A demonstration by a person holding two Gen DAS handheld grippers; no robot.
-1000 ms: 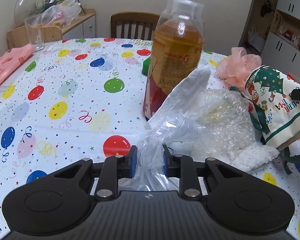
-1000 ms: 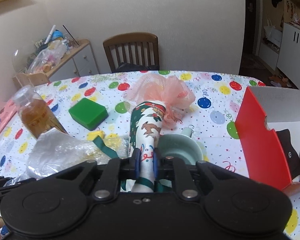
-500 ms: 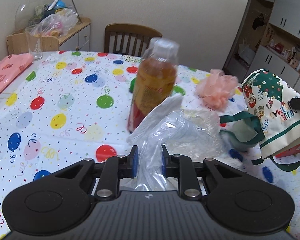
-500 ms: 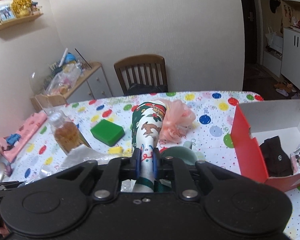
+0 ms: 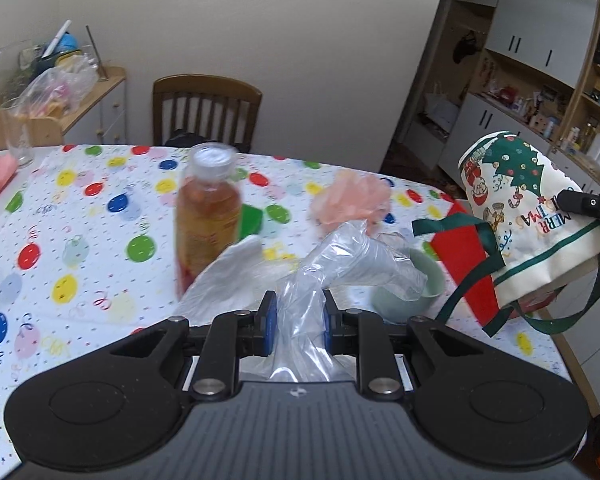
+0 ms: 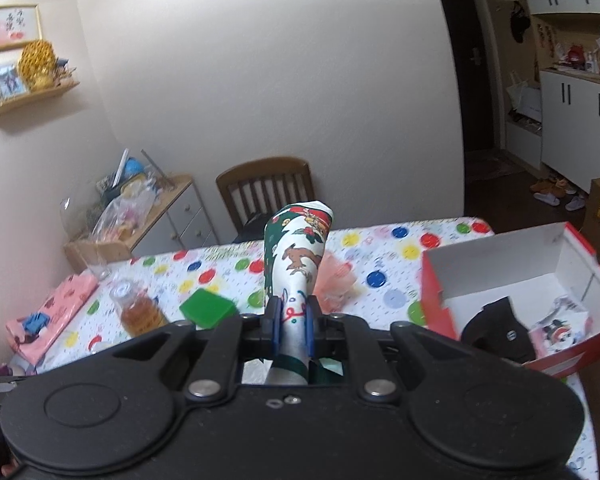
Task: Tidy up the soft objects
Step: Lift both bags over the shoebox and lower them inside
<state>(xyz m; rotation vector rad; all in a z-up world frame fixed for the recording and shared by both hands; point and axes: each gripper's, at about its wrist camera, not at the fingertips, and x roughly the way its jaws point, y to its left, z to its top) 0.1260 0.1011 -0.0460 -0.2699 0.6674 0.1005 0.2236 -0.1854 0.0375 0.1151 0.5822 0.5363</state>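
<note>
My left gripper (image 5: 297, 322) is shut on a clear plastic bag (image 5: 340, 268) and holds it above the table. My right gripper (image 6: 292, 330) is shut on a Christmas-print cloth bag (image 6: 298, 256) with green ribbon handles, lifted high; the bag also shows in the left wrist view (image 5: 528, 216). A pink mesh pouf (image 5: 352, 200) lies on the balloon-print tablecloth (image 5: 80, 220). A red box (image 6: 512, 280) with a white inside stands at the right and holds a dark cloth item (image 6: 496, 320) and a printed pouch (image 6: 560, 324).
An amber drink bottle (image 5: 208, 212), a green block (image 6: 208, 308) and a pale green bowl (image 5: 416, 288) stand on the table. A pink folded cloth (image 6: 52, 316) lies at the left edge. A wooden chair (image 5: 208, 108) and a cluttered side cabinet (image 5: 60, 92) are behind.
Both grippers have risen and pulled back with their bags. The plastic bag has come off the table and the bottle now looks farther away. The red box interior has come into view.
</note>
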